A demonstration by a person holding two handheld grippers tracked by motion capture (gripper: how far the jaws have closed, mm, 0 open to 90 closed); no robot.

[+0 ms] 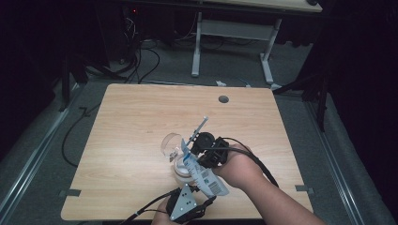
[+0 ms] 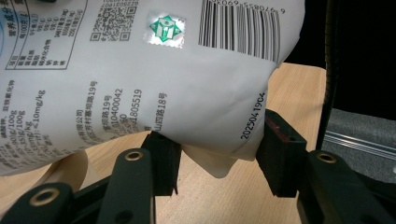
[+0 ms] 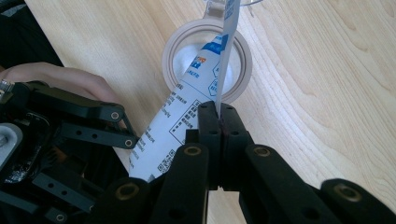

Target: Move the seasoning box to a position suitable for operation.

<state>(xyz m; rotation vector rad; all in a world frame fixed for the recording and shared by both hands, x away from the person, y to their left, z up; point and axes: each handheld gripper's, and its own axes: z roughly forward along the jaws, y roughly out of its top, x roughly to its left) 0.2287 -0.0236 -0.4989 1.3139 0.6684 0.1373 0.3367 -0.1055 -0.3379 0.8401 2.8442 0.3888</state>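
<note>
Dark floor with cables surrounds the light wooden table (image 1: 141,117), and a second desk (image 1: 234,28) stands at 12 o'clock behind it. Near the middle of my table stands a small round jar (image 1: 180,168), its clear lid (image 1: 170,144) tilted up at about 10 o'clock from it. I hold a white printed pouch (image 1: 202,174) slanted over the jar, with its upper end pointing into the opening. My right gripper (image 3: 218,122) is clenched on the thin top edge of the pouch, just above the jar mouth. My left gripper (image 2: 217,156) is at 6 o'clock, at the lower end of the pouch; its jaws stand apart with the bottom corner between them, the pads touching the pouch
</note>
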